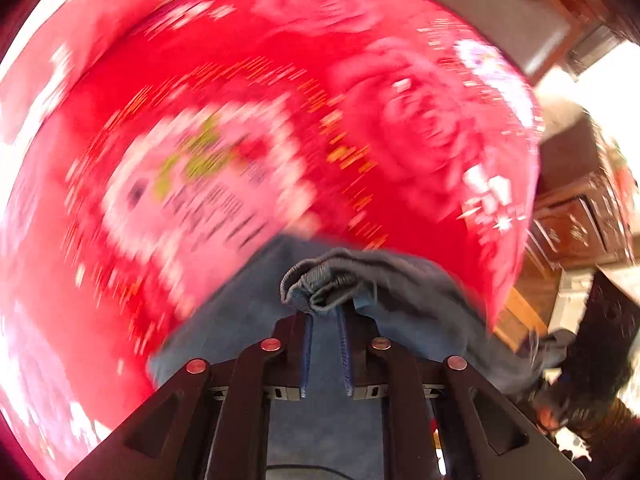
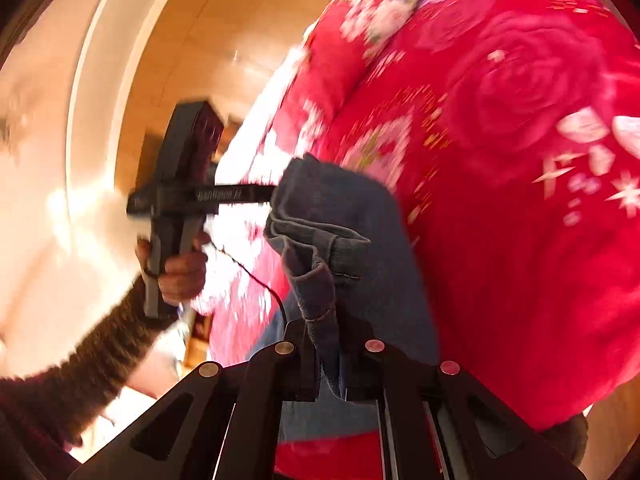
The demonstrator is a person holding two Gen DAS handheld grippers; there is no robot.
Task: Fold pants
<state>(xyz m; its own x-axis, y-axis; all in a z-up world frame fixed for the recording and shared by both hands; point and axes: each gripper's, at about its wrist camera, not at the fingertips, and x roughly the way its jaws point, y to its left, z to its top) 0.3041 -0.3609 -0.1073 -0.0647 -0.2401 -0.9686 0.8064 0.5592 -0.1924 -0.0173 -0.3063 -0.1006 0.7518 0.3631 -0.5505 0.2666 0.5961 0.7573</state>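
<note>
The pants (image 1: 404, 300) are blue denim with a grey ribbed waistband. My left gripper (image 1: 326, 316) is shut on a bunched part of that waistband, with the cloth hanging below over the red bed. My right gripper (image 2: 326, 328) is shut on another part of the waistband, and the pants (image 2: 360, 216) stretch from it across to the left gripper (image 2: 272, 196), seen from the side at the left of the right wrist view. Both views are blurred by motion.
A red floral blanket (image 1: 280, 100) covers the bed below and shows in the right wrist view (image 2: 520, 200). Dark wooden furniture (image 1: 580, 220) stands at the right. A wooden floor (image 2: 192, 60) and white wall lie beyond the bed's edge.
</note>
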